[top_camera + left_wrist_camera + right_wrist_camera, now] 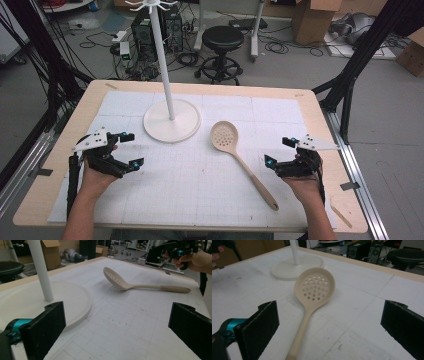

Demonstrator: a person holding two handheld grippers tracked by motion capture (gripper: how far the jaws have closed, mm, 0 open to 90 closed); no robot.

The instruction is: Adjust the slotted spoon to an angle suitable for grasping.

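Beige plastic slotted spoon (242, 161) lay flat on the white gridded mat (200, 190), its perforated bowl toward the far side just right of the white round-based hook stand (172, 120) and its long handle running near and to the right. The right gripper (278, 151) hovered just right of the handle's middle with its jaws spread wide and empty; in the right gripper view the handle sat between the two black pads (259, 325). The left gripper (128, 149) waited near the stand's base on the left, its jaws likewise spread and holding nothing, well apart from the spoon. The main risk, as I judged it, was the thin, smooth handle: lying flush on the mat, it could skid or roll aside if one pad touched first, or the pads could jam on the mat before closing. A grip taken too far from the bowl would probably let the heavier end droop and twist. Swinging the spoon toward the tall pole (162, 55) could also knock the stand, whose hooks sat high.
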